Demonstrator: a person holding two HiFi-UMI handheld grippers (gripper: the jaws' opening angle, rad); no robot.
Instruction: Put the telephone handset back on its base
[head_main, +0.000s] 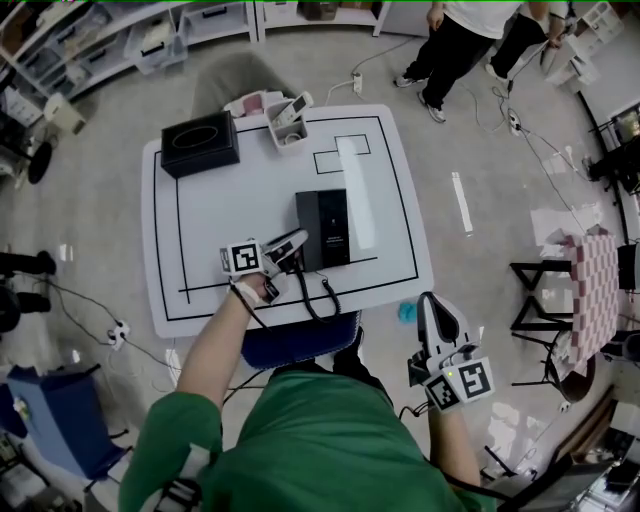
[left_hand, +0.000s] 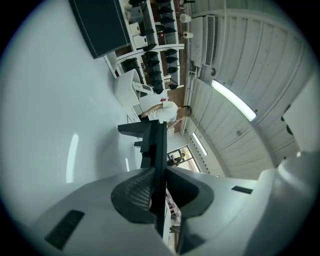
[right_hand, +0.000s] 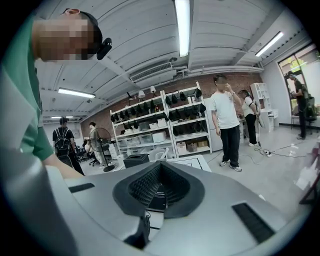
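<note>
Left gripper (head_main: 279, 252), jaws clamped on the handset (left_hand: 157, 140), holds it just left of the base (head_main: 324, 228) over the table (head_main: 200, 225); right gripper (head_main: 437, 320), jaws together and empty, is beyond the table's near corner

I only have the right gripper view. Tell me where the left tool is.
Observer: The left tool is over the table, its tips at the left edge of the base.
Operator: Report its jaws.
Observer: Shut on a thin black thing, by its look the handset.
Operator: Now place my own tool for me.
Observer: The right tool is off the table, just past its near right corner.
</note>
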